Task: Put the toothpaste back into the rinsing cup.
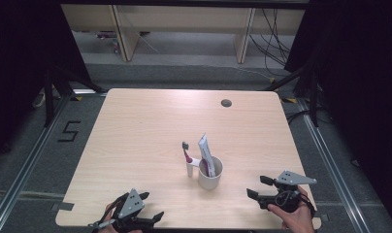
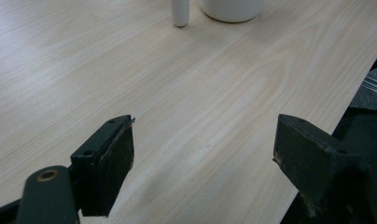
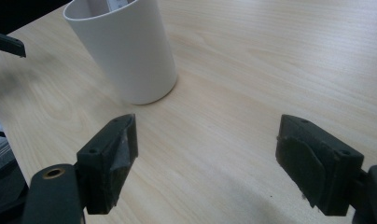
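Observation:
Near the table's front middle stands a white cup [image 1: 210,174] with a white and red tube [image 1: 205,153] upright inside it. A toothbrush [image 1: 187,158] with a dark head and white handle stands just left of the cup, touching or nearly touching it. My left gripper [image 1: 151,206] rests at the front left edge, open and empty, pointing toward the cup. My right gripper [image 1: 258,187] is held at the front right, open and empty, a short way from the cup. In the left gripper view, the left gripper [image 2: 205,128] faces the handle's foot [image 2: 179,14] and the cup [image 2: 231,9]. In the right gripper view, the right gripper [image 3: 207,123] faces the cup [image 3: 126,51].
The wooden table [image 1: 150,126] has a round cable hole [image 1: 226,103] at the back right. Dark curtains flank both sides, and a floor mark "5" [image 1: 69,131] lies to the left. Cables and furniture legs stand beyond the far edge.

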Demonstrator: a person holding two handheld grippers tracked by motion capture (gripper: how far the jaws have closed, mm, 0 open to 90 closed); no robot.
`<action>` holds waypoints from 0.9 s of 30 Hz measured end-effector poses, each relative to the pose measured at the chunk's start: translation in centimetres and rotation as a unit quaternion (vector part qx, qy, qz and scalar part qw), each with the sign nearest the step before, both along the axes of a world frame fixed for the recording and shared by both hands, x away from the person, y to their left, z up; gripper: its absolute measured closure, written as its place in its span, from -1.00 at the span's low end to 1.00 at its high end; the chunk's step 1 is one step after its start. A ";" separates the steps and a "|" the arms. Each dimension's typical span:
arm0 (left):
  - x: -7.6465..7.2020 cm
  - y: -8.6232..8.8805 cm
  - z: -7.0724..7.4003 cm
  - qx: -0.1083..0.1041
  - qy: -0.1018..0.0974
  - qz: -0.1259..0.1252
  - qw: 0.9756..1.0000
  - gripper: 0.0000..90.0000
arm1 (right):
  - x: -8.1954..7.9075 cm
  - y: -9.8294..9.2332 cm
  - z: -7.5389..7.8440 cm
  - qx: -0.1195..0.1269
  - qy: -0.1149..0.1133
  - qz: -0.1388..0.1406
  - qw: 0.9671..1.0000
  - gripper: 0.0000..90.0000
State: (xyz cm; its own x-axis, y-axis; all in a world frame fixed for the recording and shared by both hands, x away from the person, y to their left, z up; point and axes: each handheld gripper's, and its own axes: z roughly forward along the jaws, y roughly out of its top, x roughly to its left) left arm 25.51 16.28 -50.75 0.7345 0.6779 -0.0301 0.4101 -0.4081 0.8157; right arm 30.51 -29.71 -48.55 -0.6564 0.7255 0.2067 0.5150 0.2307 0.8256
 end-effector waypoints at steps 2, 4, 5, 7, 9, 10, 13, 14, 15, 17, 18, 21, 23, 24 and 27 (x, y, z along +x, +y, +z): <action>0.0 0.0 0.0 -0.001 0.000 0.000 1.000 -0.56 | -0.3 0.0 0.0 0.002 0.020 -0.007 1.000 -0.51; 0.1 0.2 0.1 0.020 0.001 -0.010 1.000 -0.56 | -0.5 0.0 -0.1 0.005 0.020 -0.007 1.000 -0.51; 0.1 0.1 0.0 0.016 0.001 -0.008 1.000 -0.56 | -0.7 -0.1 -0.1 -0.002 0.029 -0.007 1.000 -0.51; 0.0 -0.1 -0.1 -0.004 -0.004 -0.003 1.000 -0.56 | -0.9 -0.1 -0.3 -0.008 0.021 -0.005 1.000 -0.51; 0.0 0.0 0.0 0.006 0.002 -0.008 1.000 -0.56 | -1.1 -0.3 -0.3 -0.022 0.016 -0.004 1.000 -0.52; 0.0 0.0 -0.1 0.005 0.000 -0.008 1.000 -0.56 | -1.5 -0.3 -0.3 -0.020 0.034 -0.007 0.999 -0.53; 0.0 -0.1 -0.1 -0.002 -0.001 -0.005 1.000 -0.56 | -1.6 -0.6 -0.5 -0.032 0.023 -0.004 0.999 -0.55; 0.0 -0.1 -0.1 -0.002 -0.002 -0.005 1.000 -0.56 | -1.7 -0.4 -0.6 -0.026 0.030 -0.011 0.999 -0.56; -0.1 -0.1 -0.1 0.001 0.001 -0.004 1.000 -0.56 | -1.6 -0.6 -0.7 -0.033 0.019 -0.006 0.999 -0.56; -0.1 -0.1 -0.1 0.001 0.001 -0.004 1.000 -0.56 | -1.7 -0.6 -0.7 -0.035 0.025 -0.007 0.999 -0.57; -0.1 -0.1 -0.1 0.001 0.000 -0.005 1.000 -0.56 | -1.9 -0.5 -0.7 -0.031 0.031 -0.012 0.999 -0.57; -0.1 -0.1 -0.1 0.002 0.000 -0.005 1.000 -0.56 | -2.0 -0.7 -0.7 -0.044 0.020 -0.003 0.999 -0.58; -0.1 -0.1 -0.1 0.002 0.000 -0.004 1.000 -0.56 | -2.3 -0.4 -0.8 -0.041 0.031 -0.012 0.999 -0.58; -0.1 -0.1 -0.1 0.002 0.000 -0.005 1.000 -0.56 | -2.2 -0.7 -0.8 -0.054 0.018 -0.003 0.998 -0.59; -0.1 -0.1 -0.1 0.003 0.000 -0.006 1.000 -0.56 | -2.5 -0.5 -0.9 -0.051 0.027 -0.007 0.998 -0.59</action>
State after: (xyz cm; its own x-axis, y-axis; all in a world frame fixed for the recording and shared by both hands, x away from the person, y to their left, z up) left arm 25.42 16.15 -50.84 0.7431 0.6687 -0.0254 0.4044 -0.4185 0.8132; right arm 28.01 -30.23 -49.49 -0.6359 0.7538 0.1657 0.5621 0.3052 0.7687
